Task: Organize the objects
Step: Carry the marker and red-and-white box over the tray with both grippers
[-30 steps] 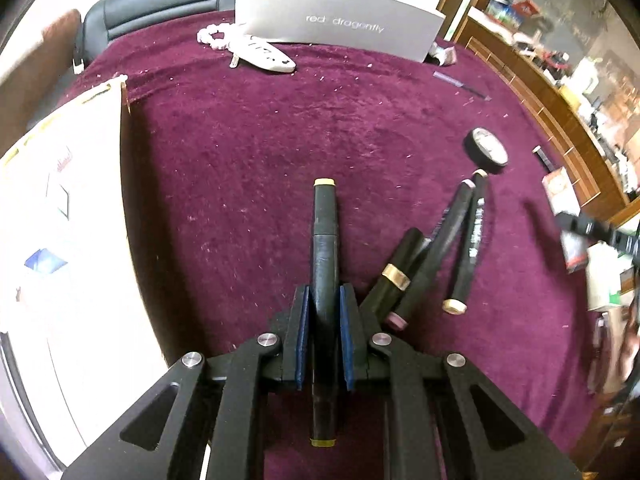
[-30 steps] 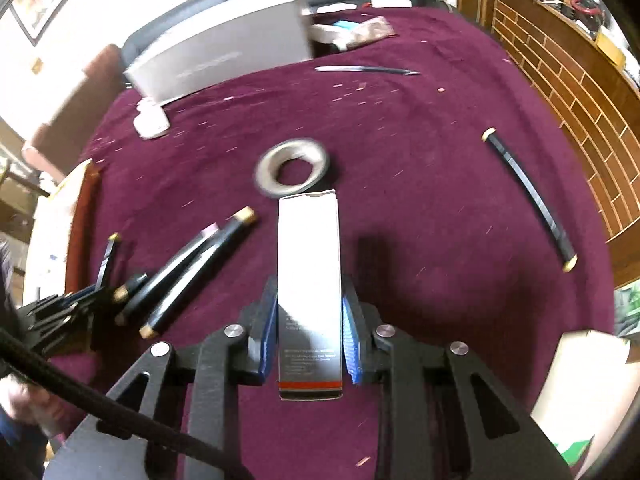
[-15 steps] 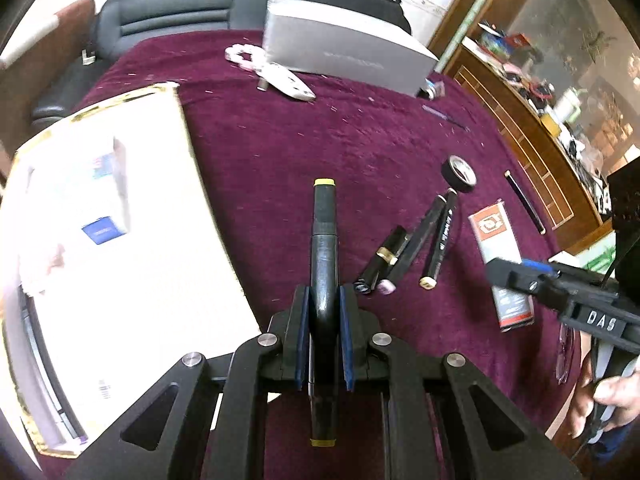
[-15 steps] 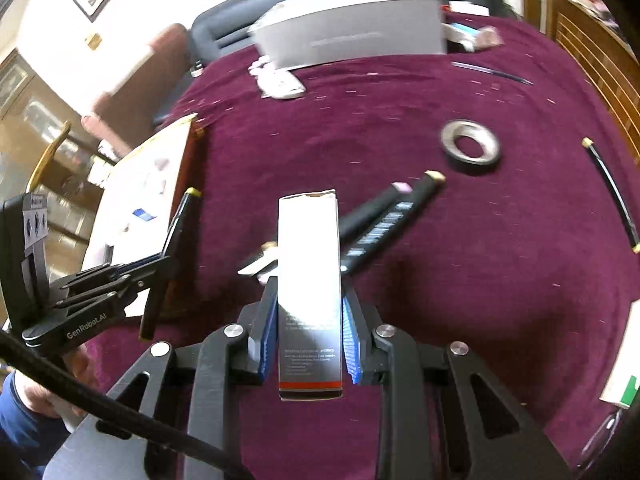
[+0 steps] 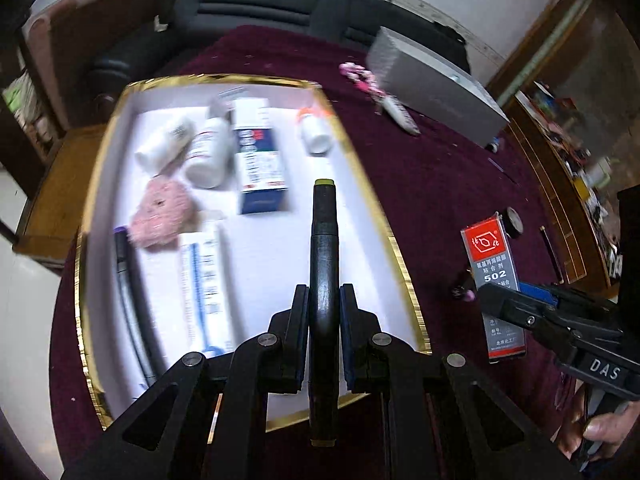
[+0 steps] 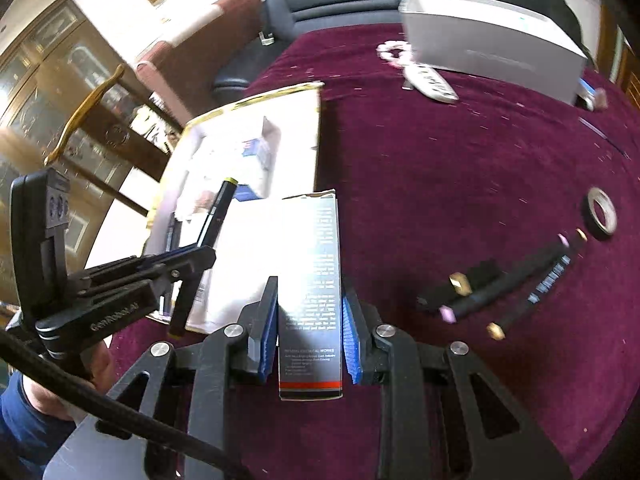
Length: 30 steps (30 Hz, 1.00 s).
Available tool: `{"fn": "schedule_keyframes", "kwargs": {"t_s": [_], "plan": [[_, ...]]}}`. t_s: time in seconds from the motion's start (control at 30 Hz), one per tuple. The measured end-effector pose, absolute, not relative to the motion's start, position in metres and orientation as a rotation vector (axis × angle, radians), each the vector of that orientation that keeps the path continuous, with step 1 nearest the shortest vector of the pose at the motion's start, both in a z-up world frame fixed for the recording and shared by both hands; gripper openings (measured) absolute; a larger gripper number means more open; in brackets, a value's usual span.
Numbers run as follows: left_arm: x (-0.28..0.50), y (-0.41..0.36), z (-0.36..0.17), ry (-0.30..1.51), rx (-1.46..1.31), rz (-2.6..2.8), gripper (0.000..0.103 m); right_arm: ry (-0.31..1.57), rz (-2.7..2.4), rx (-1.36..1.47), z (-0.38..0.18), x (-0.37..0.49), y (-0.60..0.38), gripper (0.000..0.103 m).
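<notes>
My left gripper [image 5: 324,292] is shut on a black marker [image 5: 325,240] with yellow ends and hangs over the white, gold-rimmed tray [image 5: 400,248]. Lying in the tray are white bottles [image 5: 208,152], a blue-and-white box [image 5: 260,160], a pink puff [image 5: 160,212], a tube and a dark pen. My right gripper [image 6: 310,280] is shut on a grey glue box [image 6: 312,260] with a red top [image 5: 488,252], just right of the tray's edge [image 6: 256,100]. The right wrist view shows the left gripper [image 6: 200,252] with its marker [image 6: 220,208] at the left.
Several dark markers [image 6: 500,288] and a tape roll [image 6: 602,218] lie on the maroon cloth to the right. A grey carton [image 5: 432,80], a white remote and pink beads [image 5: 360,74] sit at the far edge. A black seat [image 5: 260,12] stands behind the table.
Both grippers have swung left across the cloth, away from the loose markers. The tray now lies under the left gripper and beside the right one. Both grips are unchanged.
</notes>
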<state>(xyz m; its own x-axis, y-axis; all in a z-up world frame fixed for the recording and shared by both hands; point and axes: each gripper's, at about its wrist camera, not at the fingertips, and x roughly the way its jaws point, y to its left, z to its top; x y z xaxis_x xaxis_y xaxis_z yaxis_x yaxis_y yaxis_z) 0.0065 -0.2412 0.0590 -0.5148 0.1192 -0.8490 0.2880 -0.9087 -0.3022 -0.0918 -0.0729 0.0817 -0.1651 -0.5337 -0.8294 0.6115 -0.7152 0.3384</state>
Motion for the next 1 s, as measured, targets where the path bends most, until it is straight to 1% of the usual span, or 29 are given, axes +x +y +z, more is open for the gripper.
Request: {"fn": "schedule_keyframes", "kwargs": {"t_s": [0.37, 0.7, 1.0], "plan": [[0.006, -0.271, 0.036, 0.696, 1.49, -2.487, 0.012, 0.186, -1.918, 1.388, 0.064, -0.106, -0.14, 0.025], [0.004, -0.278, 0.022, 0.766, 1.467, -2.405, 0.012, 0.251, -1.924, 1.44, 0.038, -0.134, -0.176, 0.025], [-0.008, -0.28, 0.009, 0.736, 1.454, -2.354, 0.012, 0.312, -1.923, 1.449, 0.022, -0.143, -0.194, 0.025]]}}
